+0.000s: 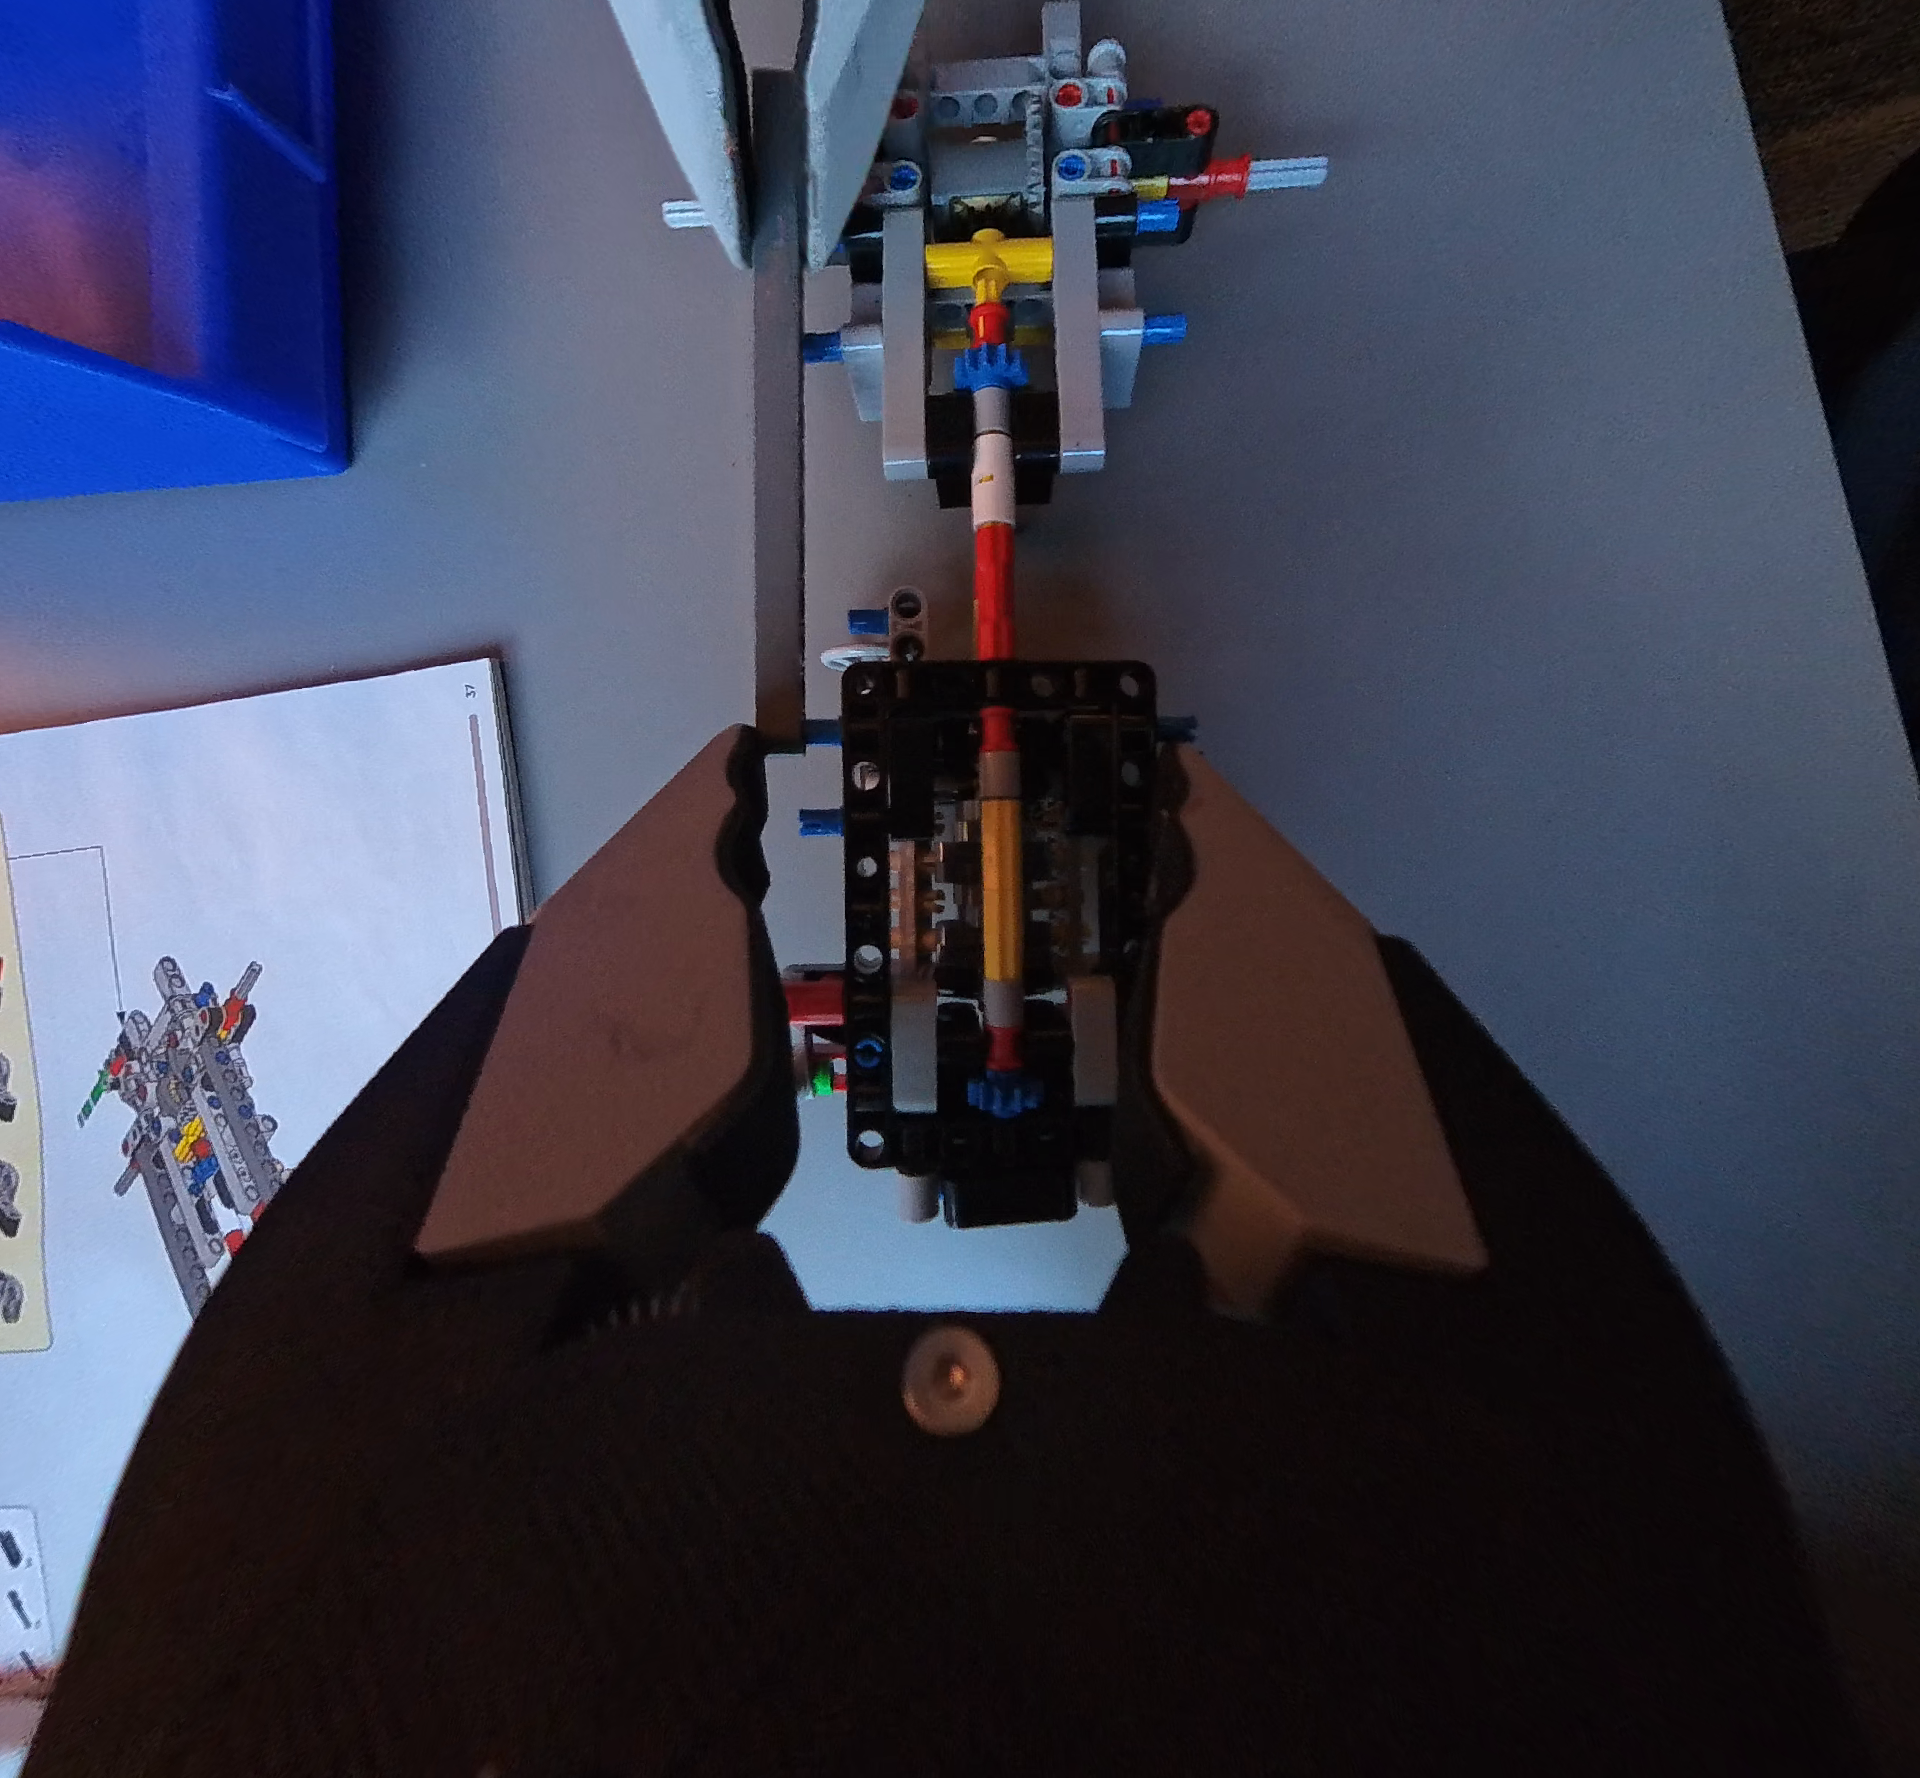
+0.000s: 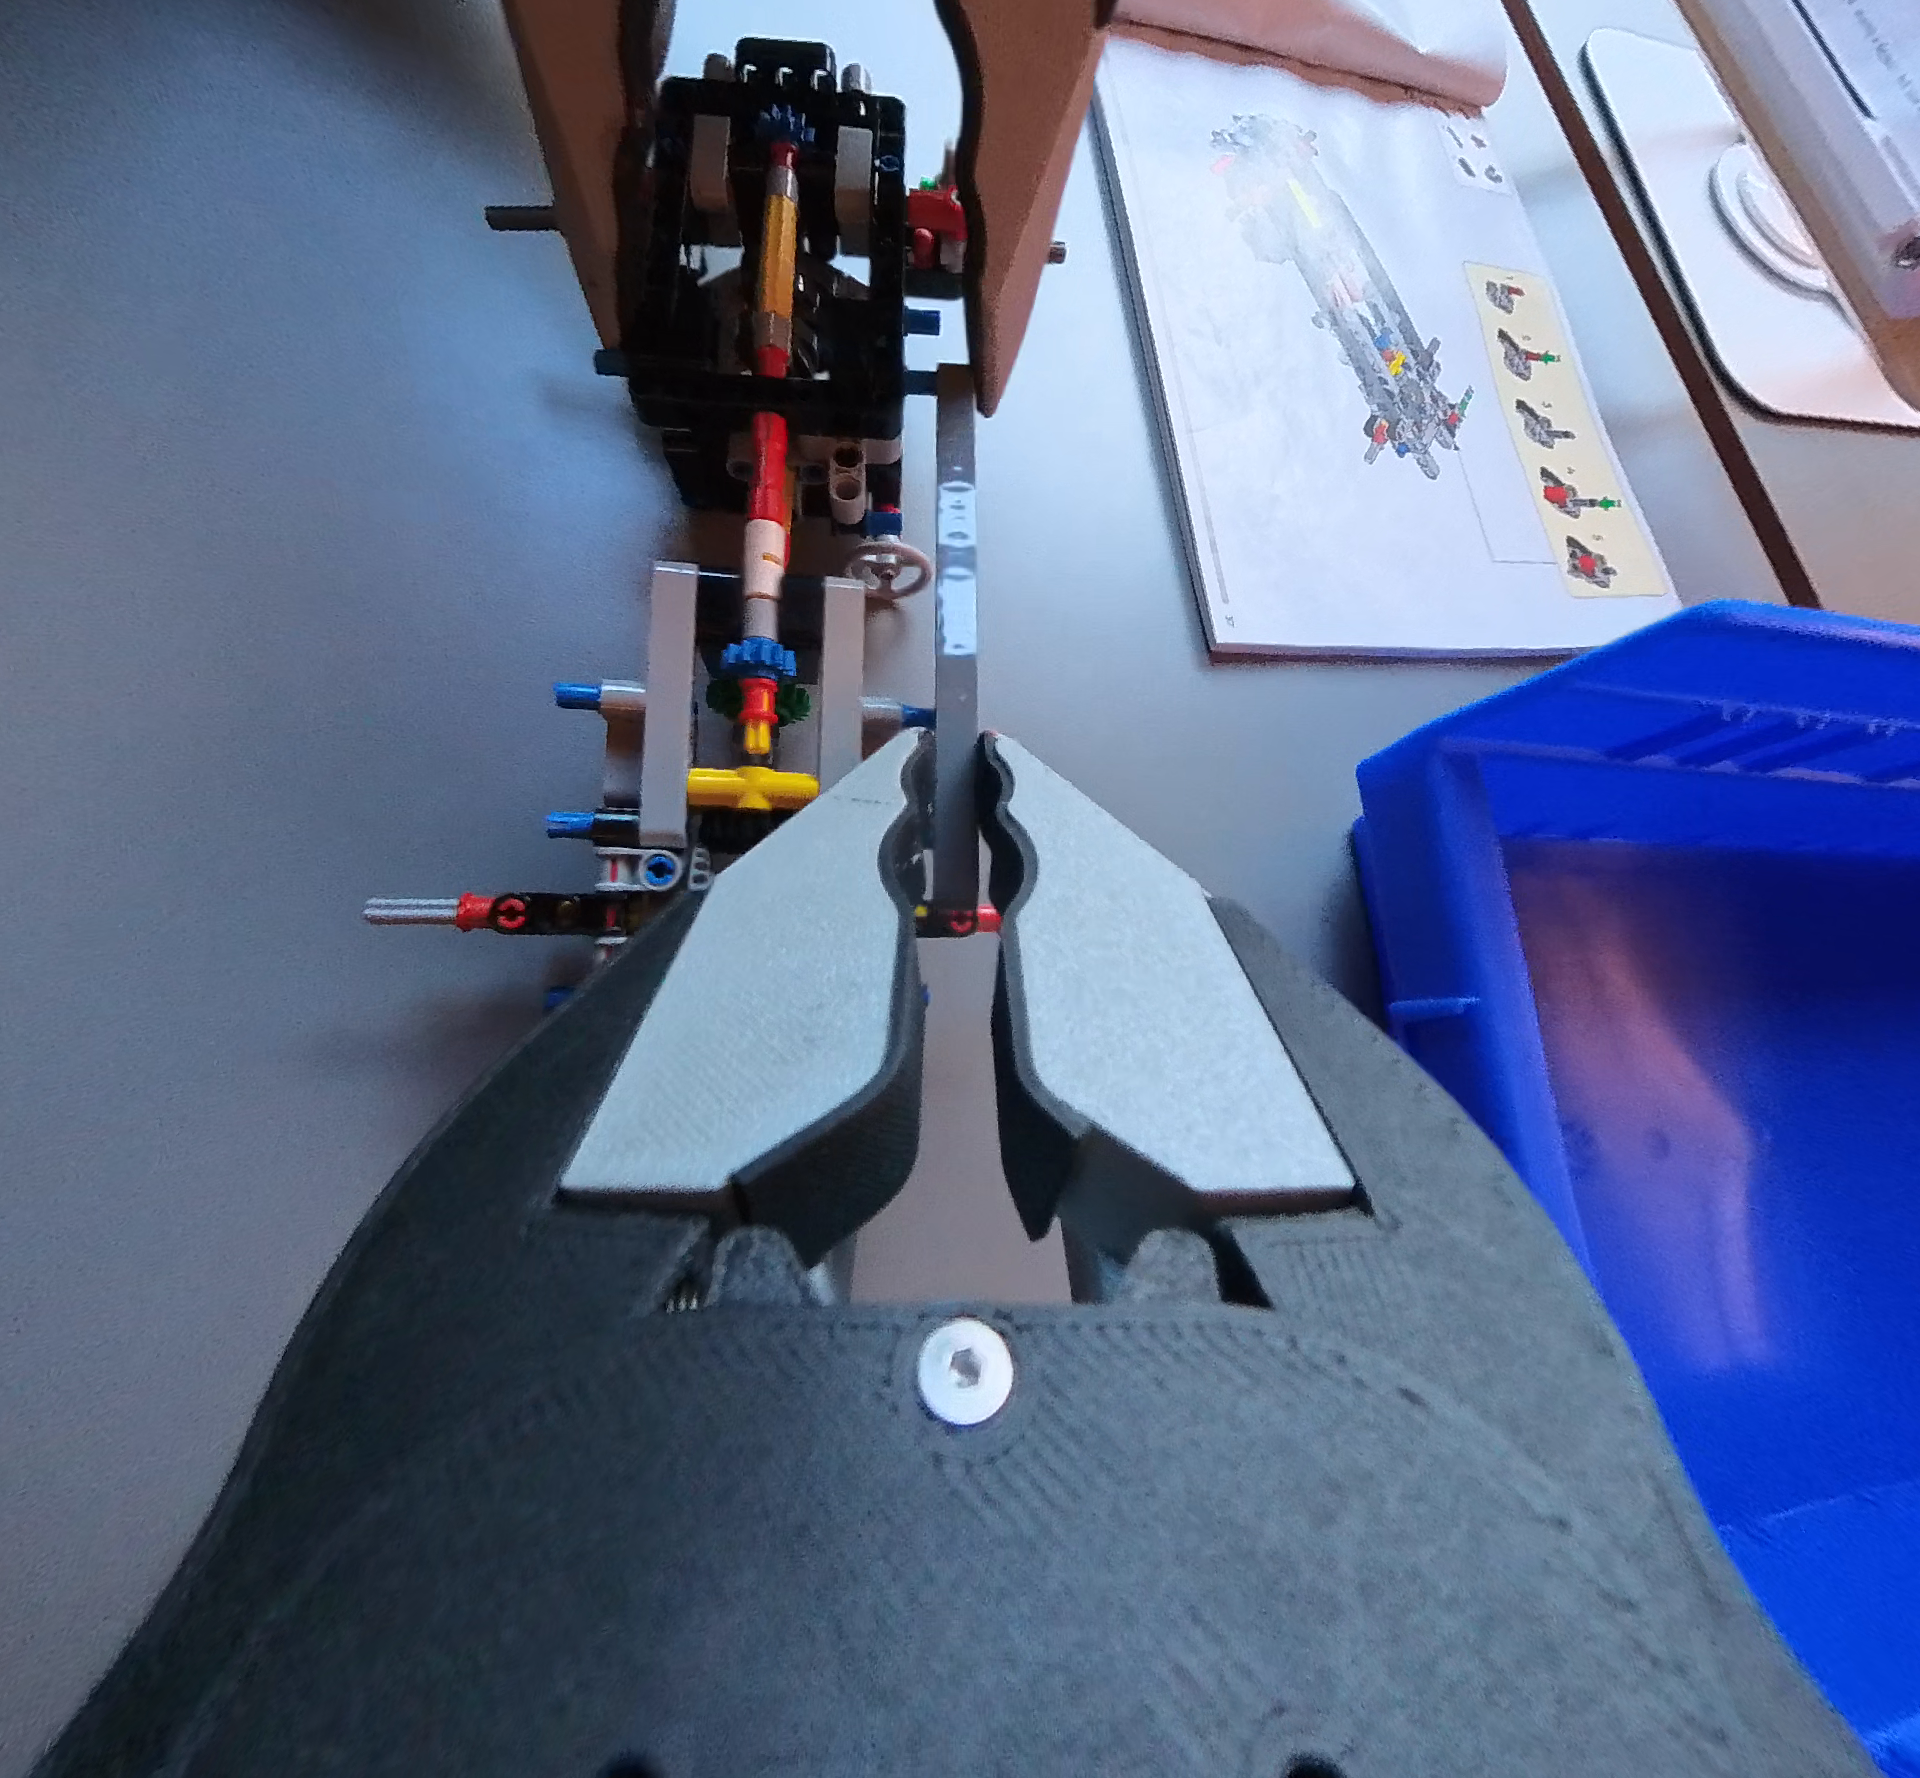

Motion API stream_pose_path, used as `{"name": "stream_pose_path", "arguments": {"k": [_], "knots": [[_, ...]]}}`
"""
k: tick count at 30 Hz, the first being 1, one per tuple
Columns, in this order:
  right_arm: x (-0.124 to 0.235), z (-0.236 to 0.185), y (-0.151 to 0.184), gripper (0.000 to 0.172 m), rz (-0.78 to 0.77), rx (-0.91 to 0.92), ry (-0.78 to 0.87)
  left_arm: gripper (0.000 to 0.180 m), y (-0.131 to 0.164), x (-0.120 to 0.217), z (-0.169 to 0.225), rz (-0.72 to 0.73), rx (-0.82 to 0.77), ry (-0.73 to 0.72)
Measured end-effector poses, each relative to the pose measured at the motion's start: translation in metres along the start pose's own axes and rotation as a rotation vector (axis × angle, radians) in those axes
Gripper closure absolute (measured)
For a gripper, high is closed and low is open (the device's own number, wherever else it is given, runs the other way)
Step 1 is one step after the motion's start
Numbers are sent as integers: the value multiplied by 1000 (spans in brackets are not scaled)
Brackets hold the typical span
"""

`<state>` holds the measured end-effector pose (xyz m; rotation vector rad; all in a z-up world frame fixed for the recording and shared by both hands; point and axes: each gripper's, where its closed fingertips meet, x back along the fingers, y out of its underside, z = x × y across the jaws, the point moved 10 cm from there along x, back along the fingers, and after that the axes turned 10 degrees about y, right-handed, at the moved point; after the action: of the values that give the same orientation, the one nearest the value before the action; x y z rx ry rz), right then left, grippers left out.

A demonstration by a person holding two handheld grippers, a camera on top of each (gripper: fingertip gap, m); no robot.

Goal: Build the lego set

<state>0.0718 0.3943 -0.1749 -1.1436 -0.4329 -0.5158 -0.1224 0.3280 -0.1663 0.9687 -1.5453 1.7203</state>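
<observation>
Grey beam [image 2: 956,689] clenched in right hand-held gripper [image 2: 951,741], left hand-held gripper [image 1: 961,762] spread around black frame [image 1: 997,907], left pad clear.

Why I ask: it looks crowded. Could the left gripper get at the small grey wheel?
Probably not as things stand: the left gripper straddles the black frame, fingers open, and the small grey wheel sits just past it, hemmed in by the dark grey beam the right gripper clamps.
</observation>
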Motion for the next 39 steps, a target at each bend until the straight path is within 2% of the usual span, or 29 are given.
{"name": "stream_pose_path", "arguments": {"k": [6, 17, 23, 35, 39], "knots": [[3, -2, -1, 167, -4, 25, 12, 106, -1, -1, 1, 1, -7, 8], [-12, 19, 19, 166, -10, -322, -208, 106, -5, -2, 2, -6, 1, -10], [-17, 24, 27, 160, -10, -392, -259, 107, -5, -3, 2, -2, -3, -9], [-5, 26, 32, 150, -24, -358, -291, 107, -5, -4, 2, 9, -12, 5], [1, 28, 32, 132, -20, -351, -272, 108, -6, -5, 4, 13, -22, 15]]}}
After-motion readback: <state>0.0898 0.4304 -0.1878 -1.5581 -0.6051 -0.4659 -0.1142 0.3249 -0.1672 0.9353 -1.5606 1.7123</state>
